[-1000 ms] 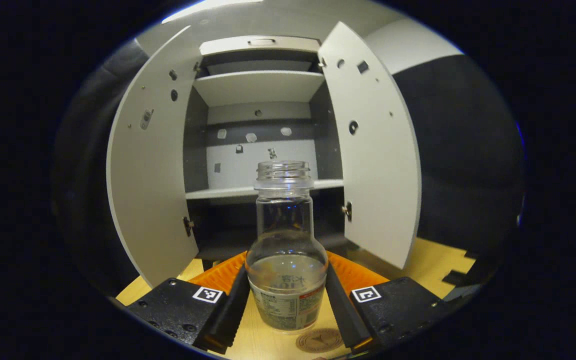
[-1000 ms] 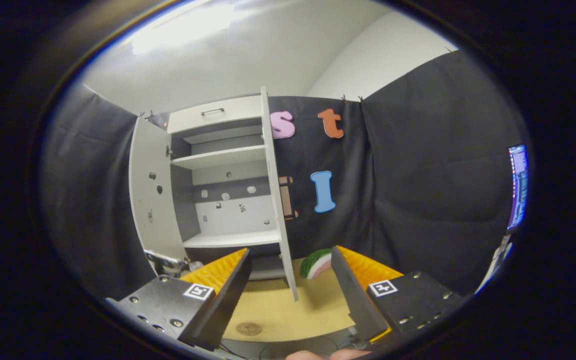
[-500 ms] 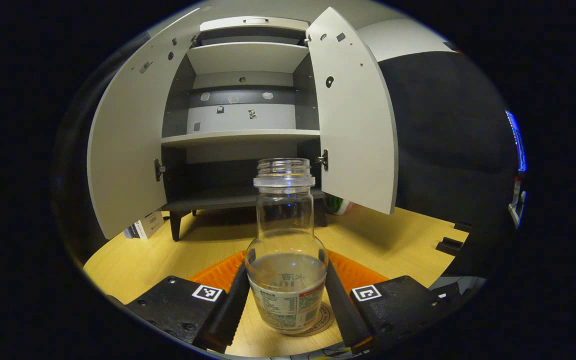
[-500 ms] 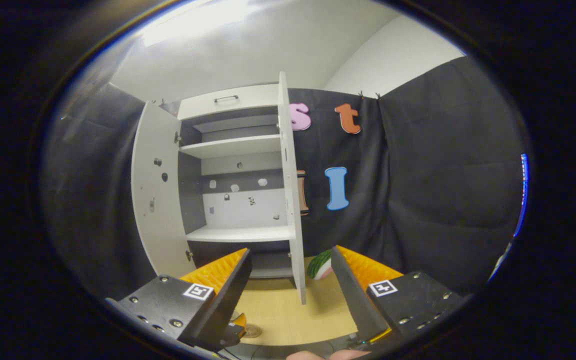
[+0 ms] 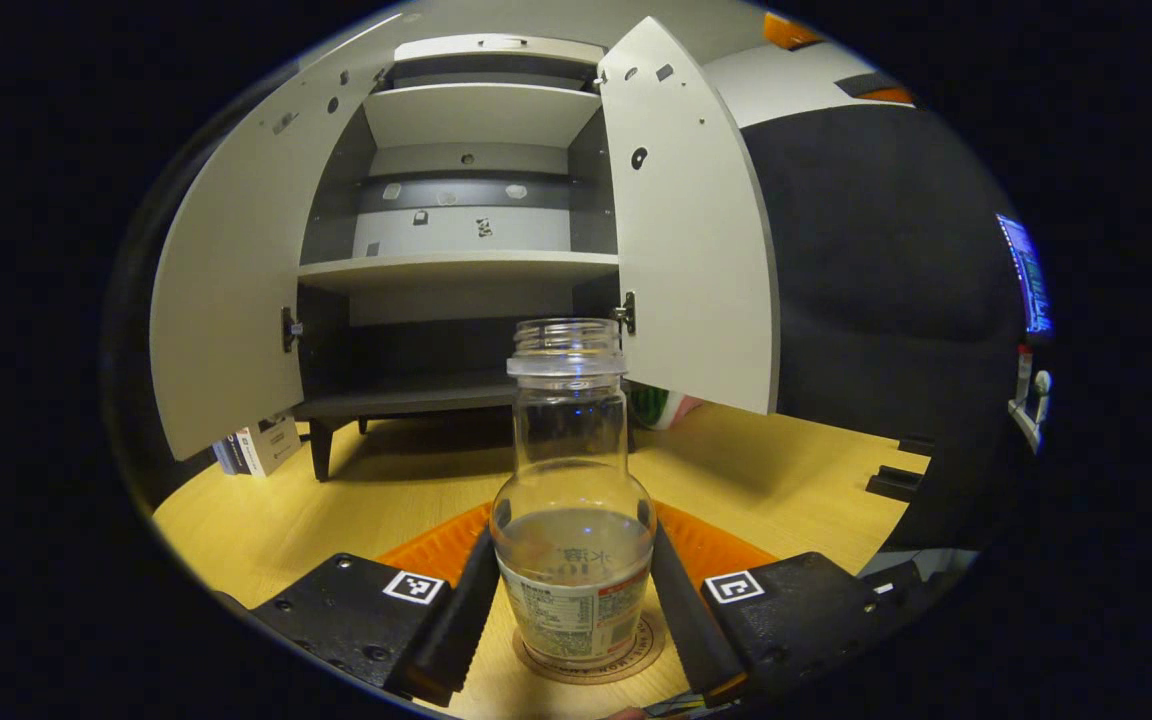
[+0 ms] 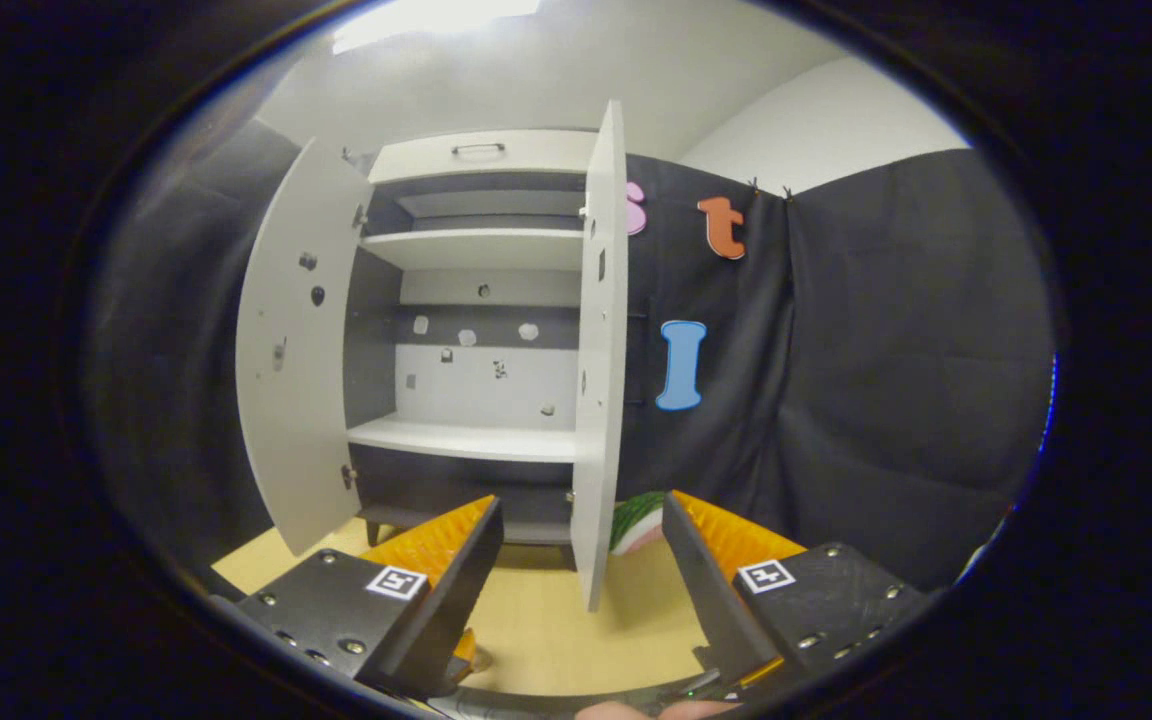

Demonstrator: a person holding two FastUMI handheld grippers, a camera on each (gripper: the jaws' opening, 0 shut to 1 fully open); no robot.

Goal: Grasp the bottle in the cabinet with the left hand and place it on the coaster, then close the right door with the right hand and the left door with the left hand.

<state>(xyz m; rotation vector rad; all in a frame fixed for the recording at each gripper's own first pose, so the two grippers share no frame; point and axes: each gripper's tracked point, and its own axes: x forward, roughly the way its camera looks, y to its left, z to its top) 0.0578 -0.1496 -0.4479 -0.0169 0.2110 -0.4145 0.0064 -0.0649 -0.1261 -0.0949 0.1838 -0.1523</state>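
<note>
On the left, the bottle [image 5: 573, 520] is held between the fingers of the left gripper [image 5: 573, 610] and appears set on the coaster [image 5: 591, 662] near the tabletop's front edge, so release seems due next, while the right gripper [image 6: 581, 580], held wide and empty, is aimed at the right door [image 6: 599, 350].

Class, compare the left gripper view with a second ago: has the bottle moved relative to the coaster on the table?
Yes. The bottle, held between the left tongs, has come back from the cabinet and now sits over the coaster, which earlier lay nearer the camera.
</note>
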